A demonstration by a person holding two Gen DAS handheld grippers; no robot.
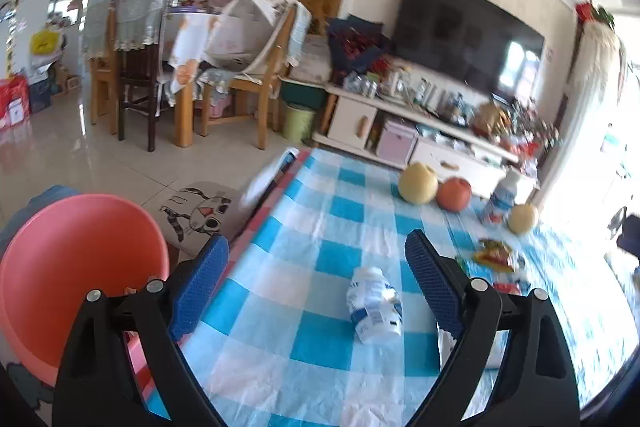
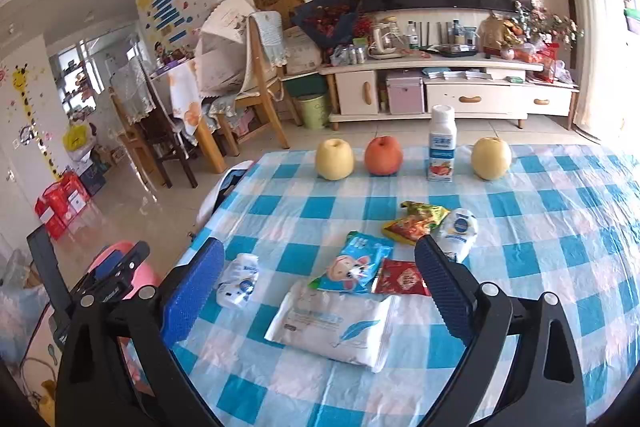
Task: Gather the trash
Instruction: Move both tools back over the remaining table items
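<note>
L gripper [image 1: 316, 267]: fingers [image 1: 430, 281] spread wide, nothing held; a crushed white bottle [image 1: 374, 305] w/ blue label is seen lying on its side betw. them, nearer the R pad, not touched. A pink bin [image 1: 76, 267] is seen just off the worktop edge at lower L, beside the L pad. Motion blur noted in this view.

R gripper [image 2: 320, 267]: fingers [image 2: 440, 285] also spread wide, nothing held. Betw. the pads, on the blue-white checked worktop [image 2: 540, 227], trash is laid out: a white wipes pack [image 2: 332, 327] nearest, a blue cartoon wrapper [image 2: 356, 265] just behind it, a red packet [image 2: 402, 277] touching the blue one's R side. The crushed bottle [image 2: 238, 279] lies by the L pad. A 2nd squashed white bottle [image 2: 456, 231] sits just above the R pad tip, w/ a yellow-orange snack bag [image 2: 416, 223] beside it on its L.

Farther back, in a row near the far edge: yellow apple [image 2: 334, 159], red apple [image 2: 383, 155], upright drink bottle [image 2: 442, 145], 2nd yellow apple [image 2: 491, 158]. The L gripper is partly seen at lower L of the R view, over the pink bin; its state can't be told from there
</note>
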